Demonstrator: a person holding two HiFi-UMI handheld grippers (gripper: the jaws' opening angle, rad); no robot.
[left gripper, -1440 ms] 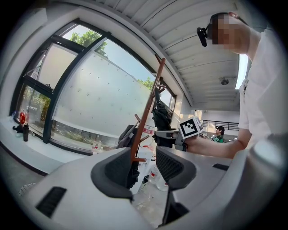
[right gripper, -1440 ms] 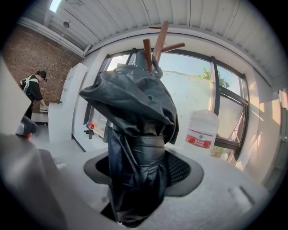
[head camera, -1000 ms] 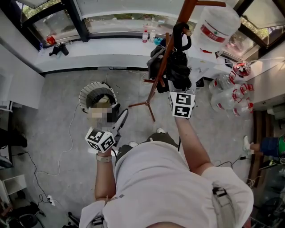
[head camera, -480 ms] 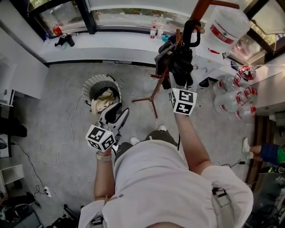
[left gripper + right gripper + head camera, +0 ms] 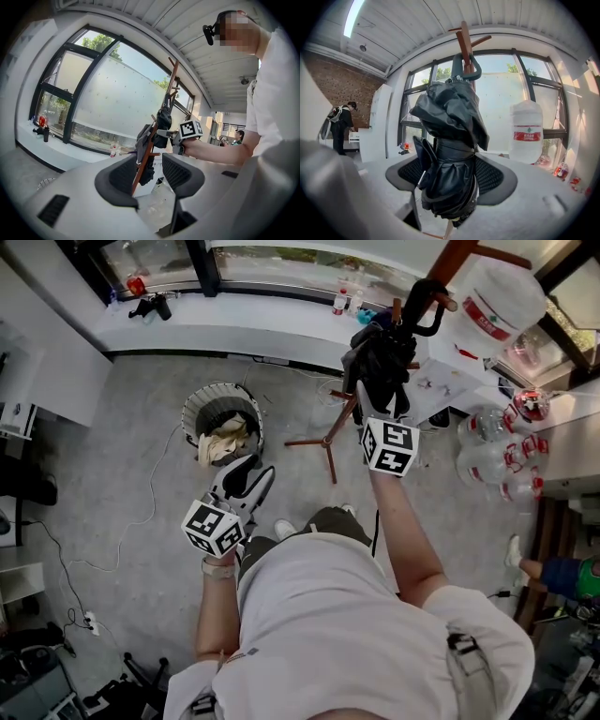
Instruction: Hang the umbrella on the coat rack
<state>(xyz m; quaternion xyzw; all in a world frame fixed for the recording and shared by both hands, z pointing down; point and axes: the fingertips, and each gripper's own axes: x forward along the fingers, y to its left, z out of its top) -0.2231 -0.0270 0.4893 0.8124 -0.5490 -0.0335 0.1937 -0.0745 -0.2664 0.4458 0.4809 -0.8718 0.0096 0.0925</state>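
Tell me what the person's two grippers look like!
Both the left gripper and right gripper are pale grey, each with two curved jaws lined with dark ribbed pads and a cube of black-and-white square markers. The person wears a white short-sleeved shirt. The right gripper's jaws have just been opening, umbrella between them.

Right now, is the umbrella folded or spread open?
Folded. The umbrella hangs with its black canopy bunched around the shaft, its curved handle hooked over a coat rack peg.

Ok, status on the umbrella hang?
Left gripper open, empty. Right gripper jaws just opening, umbrella between them. It hangs hooked on coat rack. Nothing in the way.
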